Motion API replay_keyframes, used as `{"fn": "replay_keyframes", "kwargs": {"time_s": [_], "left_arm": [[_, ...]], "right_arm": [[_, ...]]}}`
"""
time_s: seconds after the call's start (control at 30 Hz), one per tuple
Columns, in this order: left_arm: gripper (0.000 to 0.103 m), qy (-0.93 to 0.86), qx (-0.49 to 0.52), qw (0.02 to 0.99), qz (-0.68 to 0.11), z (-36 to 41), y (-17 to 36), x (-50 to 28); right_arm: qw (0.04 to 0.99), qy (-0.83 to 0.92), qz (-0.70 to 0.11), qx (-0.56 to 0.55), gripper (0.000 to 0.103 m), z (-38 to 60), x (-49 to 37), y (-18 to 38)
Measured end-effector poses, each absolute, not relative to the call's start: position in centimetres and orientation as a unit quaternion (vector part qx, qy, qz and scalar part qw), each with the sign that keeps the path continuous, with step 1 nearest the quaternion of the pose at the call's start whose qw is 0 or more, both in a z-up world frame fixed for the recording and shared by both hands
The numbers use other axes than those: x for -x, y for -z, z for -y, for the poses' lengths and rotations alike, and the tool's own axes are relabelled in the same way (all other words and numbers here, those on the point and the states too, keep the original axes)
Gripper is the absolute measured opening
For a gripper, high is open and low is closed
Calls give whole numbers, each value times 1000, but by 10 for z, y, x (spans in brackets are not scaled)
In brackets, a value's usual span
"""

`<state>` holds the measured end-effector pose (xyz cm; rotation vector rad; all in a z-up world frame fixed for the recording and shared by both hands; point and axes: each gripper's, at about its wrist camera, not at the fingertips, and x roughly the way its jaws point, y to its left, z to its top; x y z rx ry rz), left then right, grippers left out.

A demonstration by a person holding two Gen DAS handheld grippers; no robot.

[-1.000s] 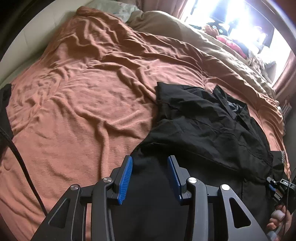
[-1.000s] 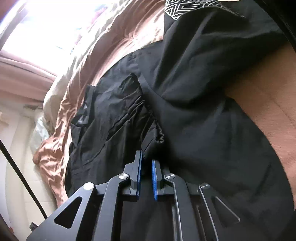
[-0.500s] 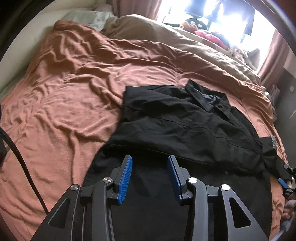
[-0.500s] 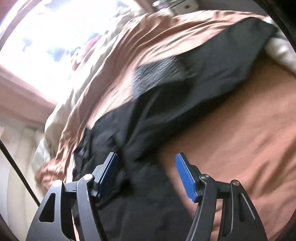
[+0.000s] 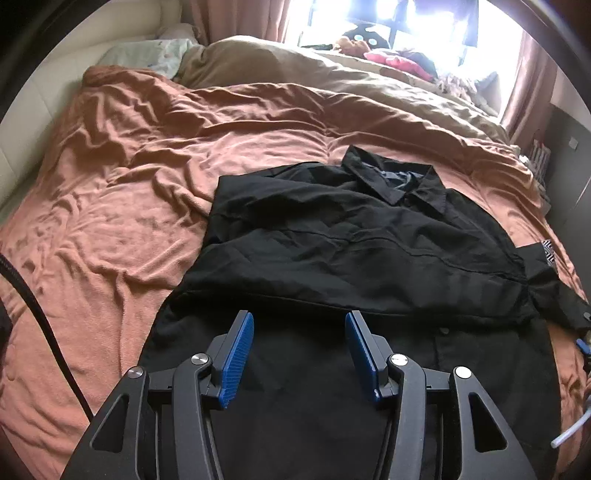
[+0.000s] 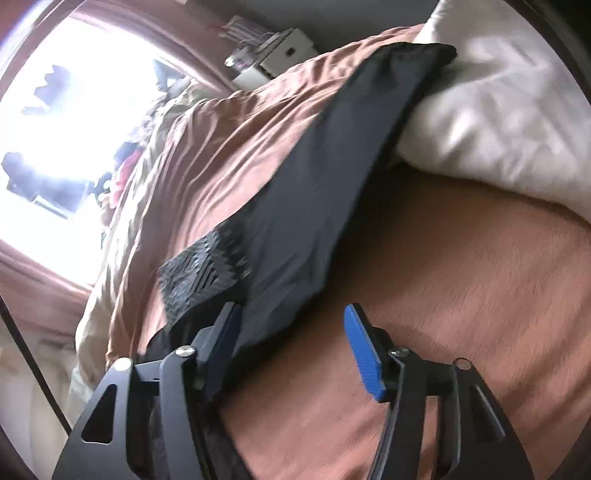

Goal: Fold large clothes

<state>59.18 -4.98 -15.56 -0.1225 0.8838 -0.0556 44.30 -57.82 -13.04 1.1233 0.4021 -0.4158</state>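
Observation:
A black collared shirt (image 5: 351, 251) lies on the bed, its left side folded in over the front and the collar at the far end. My left gripper (image 5: 298, 317) hovers over the shirt's lower part; its jaws are opening and nothing is between the blue pads. In the right wrist view, the shirt's long sleeve (image 6: 325, 192), with a patterned patch (image 6: 199, 273), stretches across the blanket toward a white pillow. My right gripper (image 6: 291, 310) hangs over the sleeve's near edge. Its jaws are closing but stand apart, the pads pressing on nothing.
An orange-brown blanket (image 5: 129, 221) covers the bed, with a beige duvet (image 5: 295, 70) and a pale pillow (image 5: 147, 55) at the far end. A white pillow (image 6: 498, 110) lies over the sleeve's end. Bright window (image 5: 406, 18) behind. A black cable (image 5: 37, 314) hangs at left.
My right gripper let go of the shirt fold it pinched, opened, and swung out along the sleeve. The left gripper shifted sideways over the shirt and its jaws stand wider.

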Motion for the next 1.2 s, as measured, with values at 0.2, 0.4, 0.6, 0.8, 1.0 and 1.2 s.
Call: {"fn": "replay_keyframes", "kwargs": {"time_s": [0.2, 0.4, 0.6, 0.8, 1.0, 1.2], "left_arm": [[54, 24, 52, 902, -429, 53, 159, -593], [54, 27, 49, 901, -430, 57, 160, -594], [54, 37, 57, 900, -431, 57, 158, -592], [54, 47, 73, 901, -426, 53, 152, -588], [54, 56, 104, 901, -418, 42, 145, -584], [54, 60, 123, 899, -416, 30, 142, -584]], "right_arm": [[806, 194, -177, -531, 15, 588, -451, 154], [857, 185, -149, -458, 0, 554, -443, 118], [890, 141, -107, -419, 0, 508, -423, 65], [925, 78, -88, -362, 0, 435, -409, 25], [943, 5, -90, -321, 0, 364, -410, 11], [945, -42, -120, -302, 0, 323, -439, 25]]}}
